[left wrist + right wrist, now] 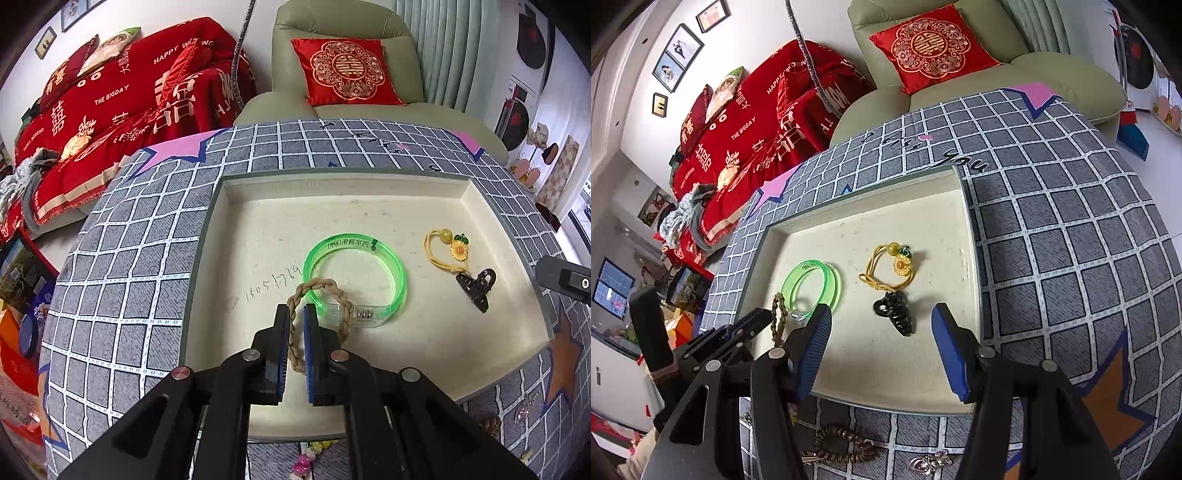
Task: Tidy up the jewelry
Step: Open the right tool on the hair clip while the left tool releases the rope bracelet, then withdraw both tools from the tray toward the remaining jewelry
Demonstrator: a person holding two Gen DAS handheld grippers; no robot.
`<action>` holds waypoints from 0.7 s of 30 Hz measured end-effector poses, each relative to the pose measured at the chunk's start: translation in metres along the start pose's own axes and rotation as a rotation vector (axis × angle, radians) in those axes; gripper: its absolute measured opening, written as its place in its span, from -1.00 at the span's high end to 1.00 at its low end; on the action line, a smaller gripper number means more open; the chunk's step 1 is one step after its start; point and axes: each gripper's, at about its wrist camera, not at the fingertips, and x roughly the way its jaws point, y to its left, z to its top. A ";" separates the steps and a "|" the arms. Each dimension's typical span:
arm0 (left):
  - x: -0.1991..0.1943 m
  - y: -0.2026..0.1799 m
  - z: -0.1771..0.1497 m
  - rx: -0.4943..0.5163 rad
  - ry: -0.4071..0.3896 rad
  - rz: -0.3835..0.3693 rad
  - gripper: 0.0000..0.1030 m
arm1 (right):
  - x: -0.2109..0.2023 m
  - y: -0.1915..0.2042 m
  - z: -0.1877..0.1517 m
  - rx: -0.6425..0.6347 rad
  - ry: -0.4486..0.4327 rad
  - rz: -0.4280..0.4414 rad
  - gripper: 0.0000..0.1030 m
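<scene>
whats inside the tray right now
Inside the cream tray: a green bangle, a braided rope bracelet pinched by the left gripper, a yellow sunflower cord charm and a black hair claw. The gripper hides the near tray floor.

Tray (971, 280) interior: we find bare floor along its far wall and near edge. Obstacles mid-tray: green bangle (400, 275), braided rope loop (332, 290) overlapping it, yellow cord charm (890, 273), black claw clip (897, 314).
</scene>
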 end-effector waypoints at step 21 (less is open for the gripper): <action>0.000 -0.013 -0.003 0.036 -0.068 -0.004 -1.00 | -0.024 -0.023 -0.010 0.100 -0.065 0.083 -0.67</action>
